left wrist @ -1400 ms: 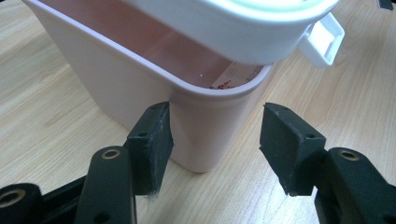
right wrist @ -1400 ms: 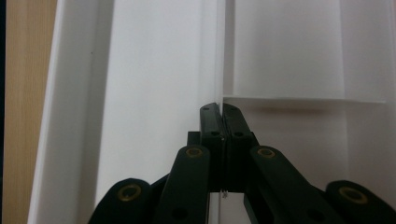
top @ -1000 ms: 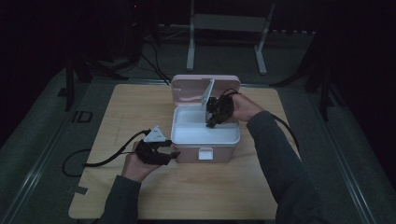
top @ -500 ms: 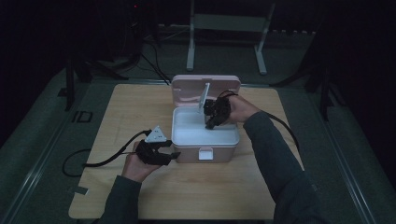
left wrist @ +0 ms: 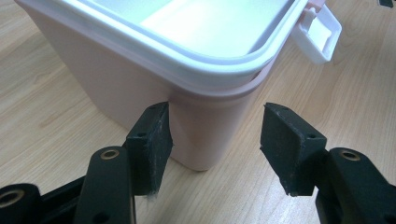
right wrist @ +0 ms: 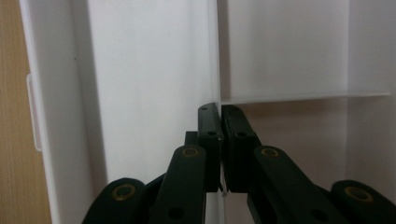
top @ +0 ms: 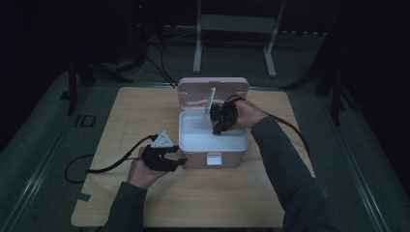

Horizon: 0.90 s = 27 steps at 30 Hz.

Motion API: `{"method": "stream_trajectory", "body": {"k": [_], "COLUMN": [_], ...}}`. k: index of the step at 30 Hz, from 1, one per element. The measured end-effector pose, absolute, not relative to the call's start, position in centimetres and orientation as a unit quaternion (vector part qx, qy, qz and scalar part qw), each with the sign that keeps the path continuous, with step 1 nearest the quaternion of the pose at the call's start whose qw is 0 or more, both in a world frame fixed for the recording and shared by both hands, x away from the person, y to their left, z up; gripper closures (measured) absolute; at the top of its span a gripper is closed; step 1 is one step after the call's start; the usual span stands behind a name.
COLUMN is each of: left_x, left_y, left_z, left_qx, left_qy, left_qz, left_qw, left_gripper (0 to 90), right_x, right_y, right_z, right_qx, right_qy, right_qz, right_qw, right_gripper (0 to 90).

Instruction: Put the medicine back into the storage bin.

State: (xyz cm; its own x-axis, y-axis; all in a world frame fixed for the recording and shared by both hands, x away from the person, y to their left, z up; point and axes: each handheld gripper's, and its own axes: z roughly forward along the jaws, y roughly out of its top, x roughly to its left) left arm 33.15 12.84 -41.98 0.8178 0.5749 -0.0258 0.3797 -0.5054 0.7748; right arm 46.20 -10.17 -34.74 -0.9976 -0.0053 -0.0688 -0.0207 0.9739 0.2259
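A pink box (top: 232,158) with a white inside stands mid-table, its lid (top: 193,94) raised at the back. My right gripper (top: 216,129) reaches down into the box. Its jaws are closed on a thin white panel (top: 211,101) that stands on edge. In the right gripper view the panel (right wrist: 217,56) runs edge-on between the pads of the right gripper (right wrist: 220,112), whose jaws have just been opening slightly. My left gripper (top: 180,162) sits at the box's front left corner. In the left gripper view its jaws (left wrist: 215,126) straddle that corner of the box (left wrist: 116,88), open, one pad against the wall.
A white latch (left wrist: 322,32) hangs on the box's front wall. The box rests on a pale wooden tabletop (top: 145,111). Black cables trail from both grippers across the table. A metal stand (top: 232,29) is on the dark floor behind.
The white panel now shows standing upright against the lid. My right gripper has shifted slightly left and down in the box. The left gripper has not moved.
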Motion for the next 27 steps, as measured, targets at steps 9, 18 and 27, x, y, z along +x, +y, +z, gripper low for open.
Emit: {"method": "stream_trajectory", "body": {"k": [9,18,27], "left_x": [33.0,32.9,34.0], "left_y": [13.6,14.4,15.8], "left_z": [-41.4,-40.6,-40.0], "left_qx": [0.855,0.845,0.832], "left_qy": [0.279,0.283,0.291], "left_qz": [0.138,0.160,0.168], "left_qw": [0.416,0.425,0.441], "left_gripper": [41.8,40.4,40.0], "right_x": [45.8,44.5,44.6], "right_y": [-11.5,-14.8,-20.1], "right_z": [-33.2,-32.4,-32.2], "right_qx": [0.014,0.059,0.169], "right_qy": [0.993,0.985,0.954], "right_qz": [0.113,0.151,0.227], "right_qw": [0.042,0.061,0.101], "right_gripper": [69.7,57.6,49.9]}}
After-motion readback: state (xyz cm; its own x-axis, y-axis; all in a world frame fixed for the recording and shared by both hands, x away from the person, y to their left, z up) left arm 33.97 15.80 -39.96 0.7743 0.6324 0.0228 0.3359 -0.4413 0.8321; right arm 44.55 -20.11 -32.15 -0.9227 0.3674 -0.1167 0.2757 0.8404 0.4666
